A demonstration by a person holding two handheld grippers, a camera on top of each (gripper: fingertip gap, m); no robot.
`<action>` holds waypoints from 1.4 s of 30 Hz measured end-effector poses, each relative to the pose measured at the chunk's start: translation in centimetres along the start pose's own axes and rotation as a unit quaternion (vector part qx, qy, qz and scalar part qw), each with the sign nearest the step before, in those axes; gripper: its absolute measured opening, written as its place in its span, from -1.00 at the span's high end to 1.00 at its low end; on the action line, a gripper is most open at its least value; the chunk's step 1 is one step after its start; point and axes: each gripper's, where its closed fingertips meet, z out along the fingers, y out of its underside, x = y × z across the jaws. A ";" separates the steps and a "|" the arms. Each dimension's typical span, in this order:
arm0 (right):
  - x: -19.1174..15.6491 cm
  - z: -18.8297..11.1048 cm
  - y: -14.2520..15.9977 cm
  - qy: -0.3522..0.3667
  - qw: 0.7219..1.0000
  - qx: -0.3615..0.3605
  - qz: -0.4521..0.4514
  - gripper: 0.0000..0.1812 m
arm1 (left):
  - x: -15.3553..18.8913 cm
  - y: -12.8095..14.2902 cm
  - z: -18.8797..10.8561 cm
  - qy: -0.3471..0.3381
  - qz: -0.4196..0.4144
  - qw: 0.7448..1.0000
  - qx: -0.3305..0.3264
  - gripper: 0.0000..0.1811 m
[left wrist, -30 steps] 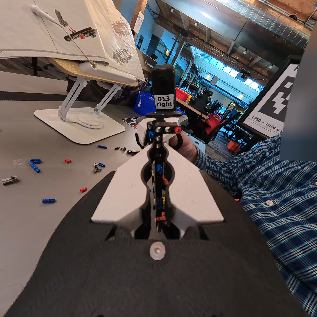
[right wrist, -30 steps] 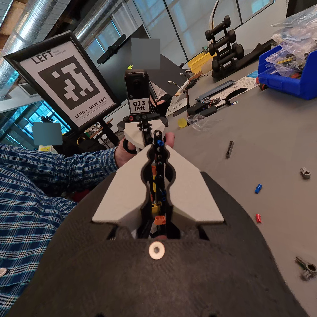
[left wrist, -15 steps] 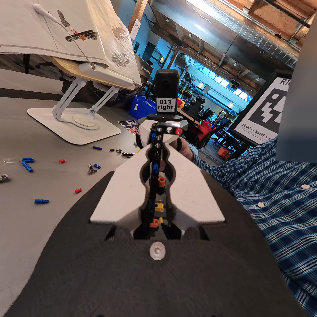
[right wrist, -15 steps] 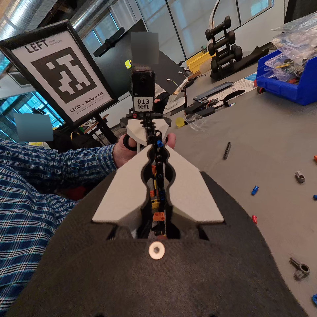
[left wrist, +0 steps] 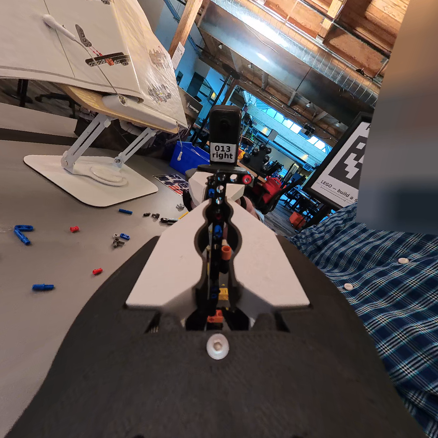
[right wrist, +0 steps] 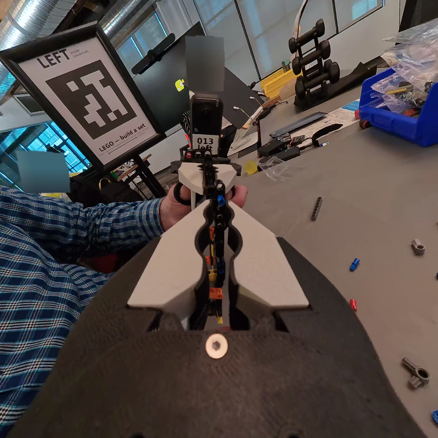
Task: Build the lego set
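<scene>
A long black lego assembly (left wrist: 216,239) with blue, orange, yellow and red pins is held above the grey table (left wrist: 59,260) between both grippers, which face each other. My left gripper (left wrist: 218,206) is shut on one end of it. My right gripper (right wrist: 218,205) is shut on the other end; the assembly (right wrist: 219,227) runs forward out of its fingers. The right gripper (left wrist: 214,189) shows just beyond my left fingertips, and the left gripper (right wrist: 206,177) shows likewise in the right wrist view. An L-shaped black end with a red pin (left wrist: 247,179) sticks up between them.
Loose parts lie on the table: blue pin (left wrist: 42,287), red pins (left wrist: 97,271), blue angled piece (left wrist: 22,233), grey beam (right wrist: 316,208), grey connectors (right wrist: 418,246). An instruction book on a white stand (left wrist: 94,180) is far left. A blue bin (right wrist: 398,118) of bags stands far right. Only a small space, under 4 cm, lies between the two pairs of fingers.
Both grippers stay shut on the assembly. The pair has tilted and shifted slightly, and the assembly has slid a little in the left gripper, so an orange pin now shows on its right side.
</scene>
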 end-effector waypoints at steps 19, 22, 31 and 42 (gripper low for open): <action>-0.3 -1.5 -1.5 -0.023 0.999 0.033 0.002 0.95 | 0.7 0.2 0.1 0.013 -0.009 1.000 -0.013 0.78; 0.1 -1.7 -1.6 -0.027 0.999 0.042 0.017 0.97 | 0.5 1.2 0.0 -0.007 0.009 0.999 -0.041 0.63; 0.7 -1.9 -1.7 -0.035 0.997 0.058 0.049 0.97 | -0.7 3.3 0.0 -0.042 0.026 0.995 -0.090 0.59; 0.9 -1.8 -1.8 -0.028 0.996 0.061 0.050 0.96 | -1.0 3.1 0.1 -0.039 -0.013 0.996 -0.078 0.86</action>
